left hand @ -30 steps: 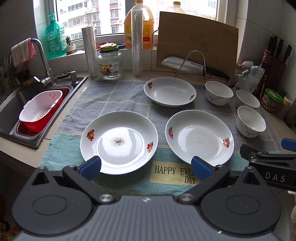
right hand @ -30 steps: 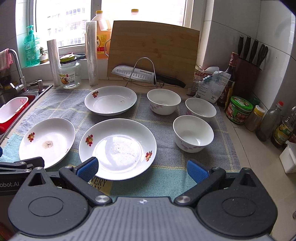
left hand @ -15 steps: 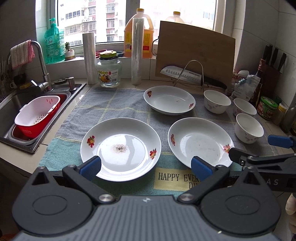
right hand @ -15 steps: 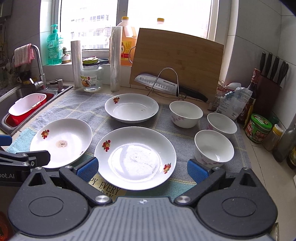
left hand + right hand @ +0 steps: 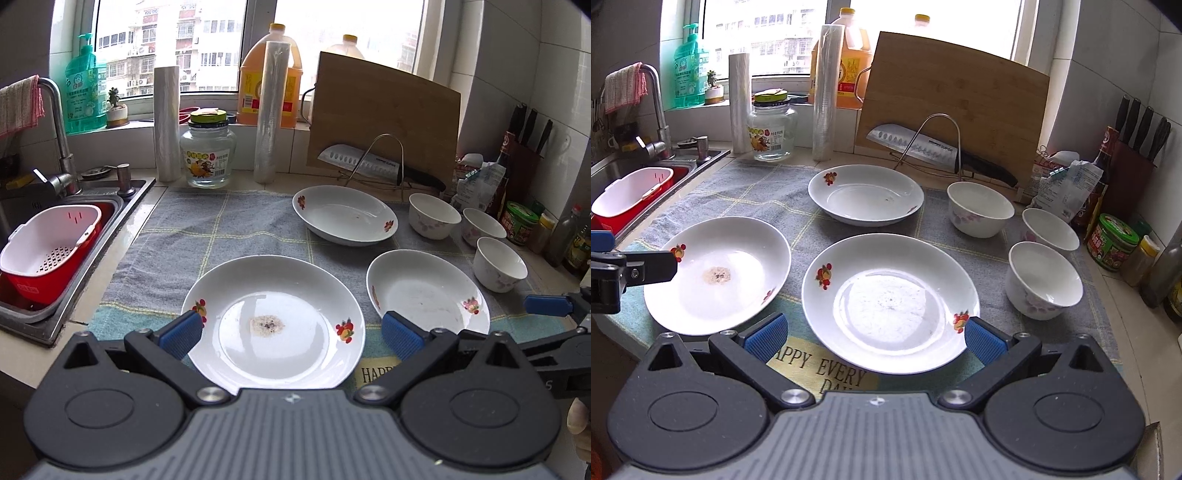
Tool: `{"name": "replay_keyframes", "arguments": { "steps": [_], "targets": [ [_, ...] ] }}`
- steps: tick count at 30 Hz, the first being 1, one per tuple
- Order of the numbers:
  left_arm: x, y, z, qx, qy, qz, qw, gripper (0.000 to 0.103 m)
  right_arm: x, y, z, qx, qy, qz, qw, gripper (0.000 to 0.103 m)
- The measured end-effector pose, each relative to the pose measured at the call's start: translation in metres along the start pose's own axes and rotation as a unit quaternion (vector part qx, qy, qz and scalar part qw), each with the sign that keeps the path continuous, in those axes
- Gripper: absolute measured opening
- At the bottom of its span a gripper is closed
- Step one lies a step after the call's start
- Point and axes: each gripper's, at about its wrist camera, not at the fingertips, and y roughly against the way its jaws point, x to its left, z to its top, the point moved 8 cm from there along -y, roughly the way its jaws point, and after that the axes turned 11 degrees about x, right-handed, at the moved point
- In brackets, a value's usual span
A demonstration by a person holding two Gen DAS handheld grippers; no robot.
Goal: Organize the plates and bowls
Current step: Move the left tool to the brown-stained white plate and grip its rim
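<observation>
Left wrist view: grey checked towel (image 5: 229, 225) covers counter beside sink (image 5: 122, 199).

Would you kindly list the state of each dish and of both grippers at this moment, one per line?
Left gripper: open, empty.
Right gripper: open, empty.
Left plate: flat on the towel, crumb residue in the middle.
Middle plate: flat, faint smears.
Back plate: flat, unstacked.
Three bowls: upright, empty, apart.
</observation>
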Motion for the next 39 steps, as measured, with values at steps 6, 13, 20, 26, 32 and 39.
{"name": "replay_keyframes", "arguments": {
  "steps": [6,13,20,26,32,39],
  "targets": [
    [0.036,-0.014,0.002,0.016,-0.008,0.014,0.9998,0.102,0.043,-0.015,-0.004,0.015,0.031,0.028,0.999,0.103],
    [0.069,-0.031,0.000,0.034,-0.003,0.011,0.9993,0.102,0.090,-0.041,-0.014,0.042,0.067,0.062,0.995,0.103],
    [0.088,-0.042,0.001,0.044,-0.006,0.013,0.9989,0.102,0.113,-0.069,-0.019,0.059,0.072,0.080,0.992,0.103],
    [0.097,-0.050,0.004,0.057,-0.014,-0.002,0.9983,0.102,0.128,-0.080,-0.012,0.040,0.079,0.085,0.992,0.103],
    [0.103,-0.058,0.011,0.063,-0.027,-0.022,0.9974,0.102,0.129,-0.089,-0.013,0.040,0.065,0.091,0.993,0.103],
    [0.100,-0.071,0.022,0.075,-0.045,-0.054,0.9947,0.102,0.129,-0.090,-0.014,0.028,0.070,0.094,0.993,0.103]
  ]
}}
